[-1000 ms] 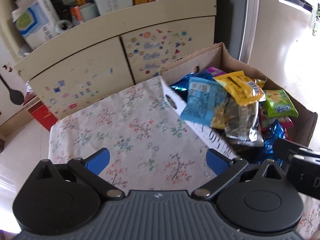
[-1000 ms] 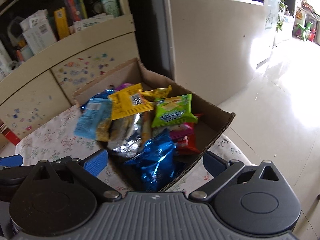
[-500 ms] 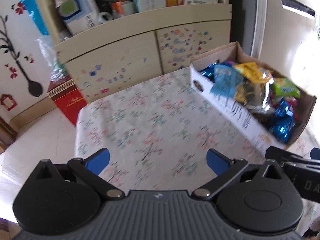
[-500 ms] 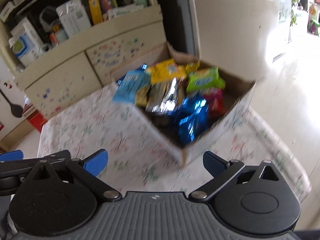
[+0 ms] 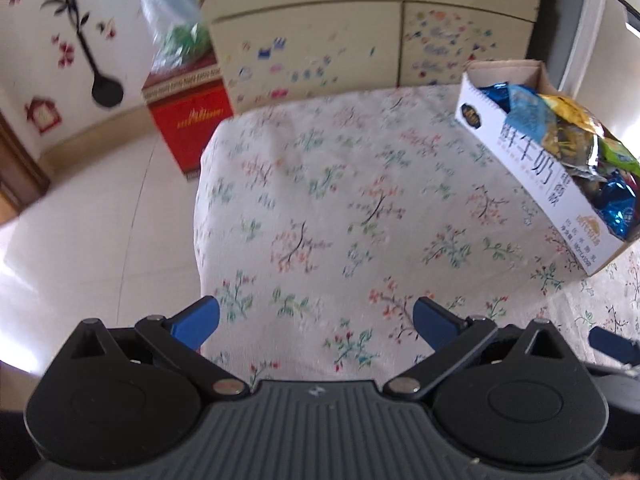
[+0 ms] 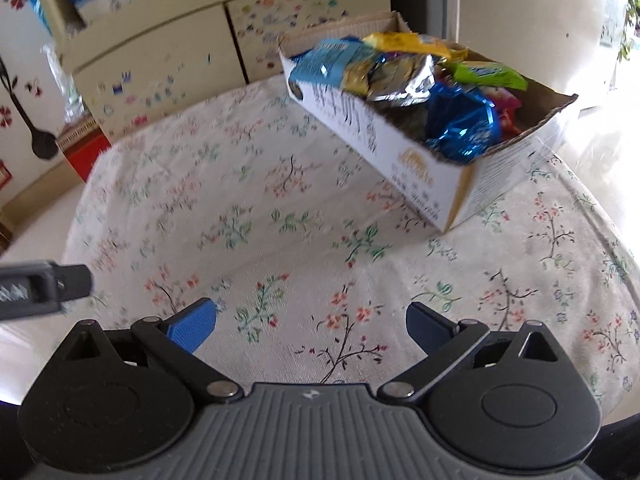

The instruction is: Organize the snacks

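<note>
A white cardboard box (image 6: 404,152) full of snack packets stands on the far right of a table with a floral cloth (image 6: 280,208). A blue foil packet (image 6: 460,124), a light blue packet (image 6: 332,60), a yellow one (image 6: 404,40) and a green one (image 6: 488,74) lie on top. The box also shows in the left wrist view (image 5: 532,172). My left gripper (image 5: 316,320) is open and empty over the near cloth. My right gripper (image 6: 310,324) is open and empty, well short of the box.
A cream cabinet with stickers (image 5: 360,40) stands behind the table, with cluttered shelves above. A red box (image 5: 188,116) sits on the floor at the left. A white appliance (image 6: 520,12) stands behind the snack box. The table's left edge (image 5: 198,216) drops to tiled floor.
Both grippers have pulled back and away from the snack box, which now lies farther off. More of the cloth shows in front of them. Both stay open and empty.
</note>
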A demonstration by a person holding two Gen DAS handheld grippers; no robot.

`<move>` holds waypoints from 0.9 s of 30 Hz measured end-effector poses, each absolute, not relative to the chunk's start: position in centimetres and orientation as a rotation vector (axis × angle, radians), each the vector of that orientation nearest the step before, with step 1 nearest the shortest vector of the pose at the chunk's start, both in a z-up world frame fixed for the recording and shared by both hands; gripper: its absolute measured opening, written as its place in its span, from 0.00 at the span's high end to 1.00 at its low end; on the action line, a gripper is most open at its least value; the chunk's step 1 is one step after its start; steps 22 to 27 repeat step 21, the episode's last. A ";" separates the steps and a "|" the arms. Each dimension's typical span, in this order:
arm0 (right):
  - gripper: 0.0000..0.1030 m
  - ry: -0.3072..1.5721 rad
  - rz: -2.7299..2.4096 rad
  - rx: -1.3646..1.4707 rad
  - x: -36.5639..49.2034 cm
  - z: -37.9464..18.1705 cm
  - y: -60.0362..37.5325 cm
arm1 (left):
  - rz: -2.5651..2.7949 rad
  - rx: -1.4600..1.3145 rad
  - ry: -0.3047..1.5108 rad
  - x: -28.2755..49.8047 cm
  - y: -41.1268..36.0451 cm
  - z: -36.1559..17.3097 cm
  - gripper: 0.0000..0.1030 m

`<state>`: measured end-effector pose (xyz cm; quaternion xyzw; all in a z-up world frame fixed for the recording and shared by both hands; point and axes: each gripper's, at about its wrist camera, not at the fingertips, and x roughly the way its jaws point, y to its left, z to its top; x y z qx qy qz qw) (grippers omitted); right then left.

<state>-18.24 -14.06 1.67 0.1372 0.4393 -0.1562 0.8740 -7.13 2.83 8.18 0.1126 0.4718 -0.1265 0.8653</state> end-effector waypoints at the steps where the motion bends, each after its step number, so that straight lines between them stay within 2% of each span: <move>1: 0.00 0.922 -0.330 0.273 -18.0 1.2 -13.7 | -0.258 0.233 0.994 -7.2 3.0 8.0 0.01; 7: 0.00 0.963 -0.345 0.204 -16.1 -1.2 -13.1 | -0.240 0.224 0.990 -7.2 3.9 7.8 0.01; 11: 0.00 0.918 -0.323 0.104 -15.3 -2.0 -12.2 | -0.247 0.213 1.011 -7.1 4.3 7.5 0.01; 21: 0.00 0.733 -0.301 0.056 -13.3 -3.4 -11.6 | -0.240 0.209 1.000 -7.2 4.4 7.6 0.01; 27: 0.00 0.733 -0.301 0.056 -13.3 -3.4 -11.6 | -0.240 0.209 1.000 -7.2 4.4 7.6 0.01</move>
